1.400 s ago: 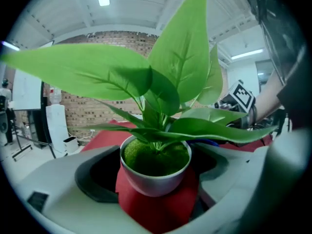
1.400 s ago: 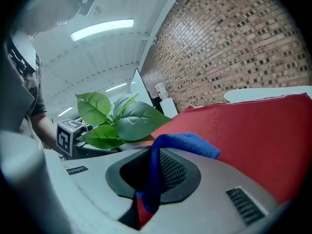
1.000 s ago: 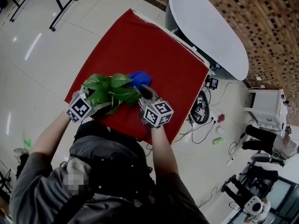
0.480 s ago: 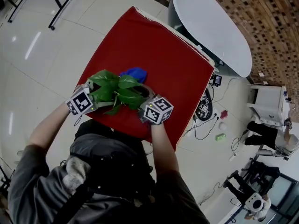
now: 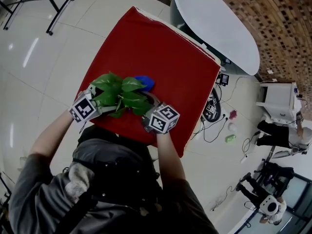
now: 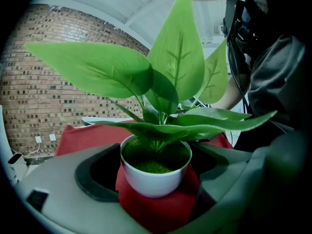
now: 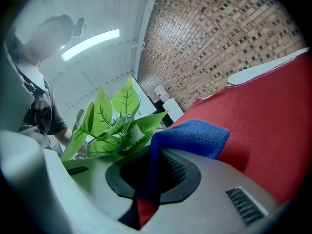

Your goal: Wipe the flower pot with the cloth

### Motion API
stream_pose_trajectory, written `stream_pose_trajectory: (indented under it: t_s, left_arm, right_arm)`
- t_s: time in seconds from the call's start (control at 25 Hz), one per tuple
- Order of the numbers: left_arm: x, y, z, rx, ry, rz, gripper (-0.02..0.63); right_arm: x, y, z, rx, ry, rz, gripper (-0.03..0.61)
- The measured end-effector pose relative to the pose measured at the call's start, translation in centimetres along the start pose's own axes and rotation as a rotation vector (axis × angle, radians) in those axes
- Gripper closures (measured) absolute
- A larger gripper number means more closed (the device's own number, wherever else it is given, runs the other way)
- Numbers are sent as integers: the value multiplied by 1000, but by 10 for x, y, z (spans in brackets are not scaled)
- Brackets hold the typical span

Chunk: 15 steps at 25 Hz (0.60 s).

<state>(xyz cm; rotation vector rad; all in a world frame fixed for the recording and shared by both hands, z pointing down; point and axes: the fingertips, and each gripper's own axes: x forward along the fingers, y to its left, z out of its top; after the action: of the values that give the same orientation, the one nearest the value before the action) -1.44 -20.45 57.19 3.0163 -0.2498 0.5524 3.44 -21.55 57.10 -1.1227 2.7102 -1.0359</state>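
A white flower pot (image 6: 155,175) with a broad-leaved green plant (image 5: 119,94) stands low over the red table (image 5: 161,57), near its front edge. My left gripper (image 6: 156,165) is shut on the flower pot, one jaw against each side. In the head view the leaves hide the pot, and the left gripper (image 5: 96,104) reaches in under them from the left. My right gripper (image 7: 150,165) is shut on a blue cloth (image 7: 192,134), which drapes over one jaw. The right gripper (image 5: 152,102) sits just right of the plant, and the blue cloth (image 5: 145,82) shows past the leaves.
A white oval table (image 5: 217,28) stands beyond the red table's far right corner. Cables and small devices (image 5: 212,108) lie on the tiled floor to the right. A brick wall (image 5: 287,28) runs along the far right. A black stand's legs (image 5: 48,9) are at top left.
The blue cloth shifted a little along the far side of the leaves and now shows closer to the right gripper. Both grippers have kept their hold.
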Motion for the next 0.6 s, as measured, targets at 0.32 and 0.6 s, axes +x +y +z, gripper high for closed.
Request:
stream_pose_trajectory:
  t_s: [0.32, 0.6]
  left_arm:
    - [0, -5, 8, -20, -29, 42, 133]
    - [3, -9, 8, -22, -35, 67, 132]
  right_arm:
    - [-22, 26, -24, 40, -16, -27, 518]
    - [-28, 44, -45, 30, 14, -29, 517]
